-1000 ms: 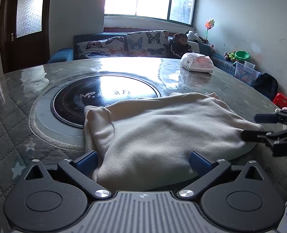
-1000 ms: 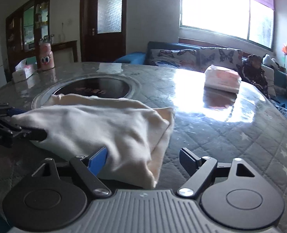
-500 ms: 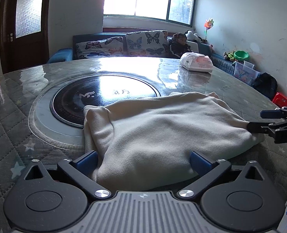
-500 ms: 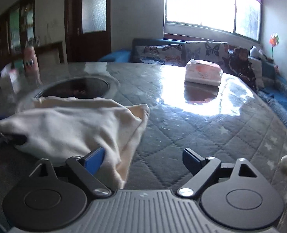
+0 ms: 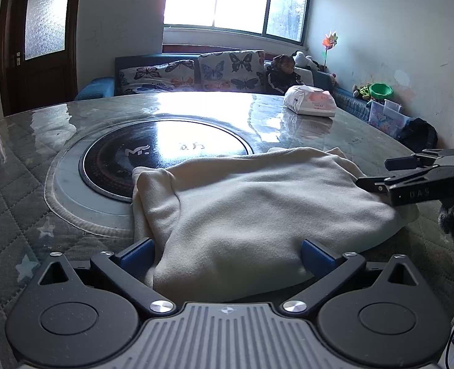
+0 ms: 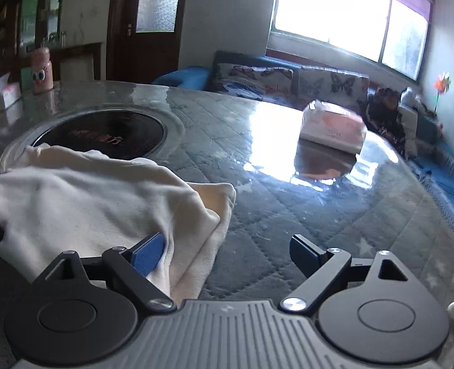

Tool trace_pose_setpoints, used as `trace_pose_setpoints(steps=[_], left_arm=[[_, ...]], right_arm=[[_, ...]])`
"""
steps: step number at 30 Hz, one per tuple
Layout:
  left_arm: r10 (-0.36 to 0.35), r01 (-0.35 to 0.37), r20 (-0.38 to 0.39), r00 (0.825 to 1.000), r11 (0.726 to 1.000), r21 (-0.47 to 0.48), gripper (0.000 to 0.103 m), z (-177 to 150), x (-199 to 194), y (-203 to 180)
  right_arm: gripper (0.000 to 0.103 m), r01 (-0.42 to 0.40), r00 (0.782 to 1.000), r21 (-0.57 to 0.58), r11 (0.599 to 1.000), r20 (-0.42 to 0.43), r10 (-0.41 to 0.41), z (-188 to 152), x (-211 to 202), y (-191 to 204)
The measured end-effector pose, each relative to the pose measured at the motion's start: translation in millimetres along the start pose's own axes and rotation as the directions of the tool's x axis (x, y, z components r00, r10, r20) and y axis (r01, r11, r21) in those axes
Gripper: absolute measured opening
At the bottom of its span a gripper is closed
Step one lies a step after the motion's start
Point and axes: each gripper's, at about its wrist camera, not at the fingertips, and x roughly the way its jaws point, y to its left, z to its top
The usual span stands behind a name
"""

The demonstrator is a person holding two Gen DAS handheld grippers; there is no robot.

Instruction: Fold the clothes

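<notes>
- The table (image 5: 27, 160), a round quilted top under glass, carried the cloth (image 5: 257, 209) at its near edge, part of it over the rim of the inset hob (image 5: 165, 156), probably so both grippers could reach it.
- The cloth was cream, fleecy and soft, lying as a folded, slightly humped bundle with layered edges at one corner.
- The left gripper (image 5: 227, 253) had its fingers spread wide about the near hem, pinching nothing.
- The right gripper (image 6: 227, 250) was likewise spread and empty, one finger (image 6: 148, 253) just beside the cloth's corner.
</notes>
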Motion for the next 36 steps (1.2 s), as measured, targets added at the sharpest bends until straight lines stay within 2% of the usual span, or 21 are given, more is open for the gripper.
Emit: trace_pose_setpoints(steps=[9,15,18,23,26,30,36], left_arm=[[-0.005,0.005,0.003,1.0,1.0,-0.004,0.103,-0.6,-0.5,1.3],[-0.009,0.009,0.005,1.0,1.0,-0.006,0.103,-0.8,-1.2,1.6],[-0.01,0.011,0.007,1.0,1.0,-0.007,0.103,-1.0,-1.2,2.1],[-0.012,0.012,0.008,1.0,1.0,-0.008,0.103,-1.4,-1.0,2.5],[-0.014,0.014,0.009,1.0,1.0,-0.01,0.103,-1.5,-1.1,2.7],[-0.017,0.018,0.012,1.0,1.0,-0.014,0.103,-1.5,-1.2,3.3],[-0.024,0.024,0.016,1.0,1.0,-0.02,0.103,-1.9,-1.7,3.9]], right_arm=[[0.09,-0.011,0.999,-0.016,1.0,0.04,0.012,29.3,12.9,-1.1],[0.091,0.014,1.0,-0.059,0.998,-0.012,-0.015,36.3,43.1,-1.1],[0.091,0.026,1.0,-0.048,0.999,-0.015,-0.026,39.0,43.1,-5.7],[0.091,-0.018,0.999,-0.115,0.993,0.029,0.022,55.8,38.5,11.4],[0.091,-0.037,0.999,-0.158,0.987,0.011,0.04,61.5,50.8,25.1],[0.092,-0.021,1.0,-0.184,0.983,-0.023,0.017,63.7,66.6,33.9],[0.092,-0.034,0.999,-0.223,0.974,-0.009,0.033,74.2,54.6,41.9]])
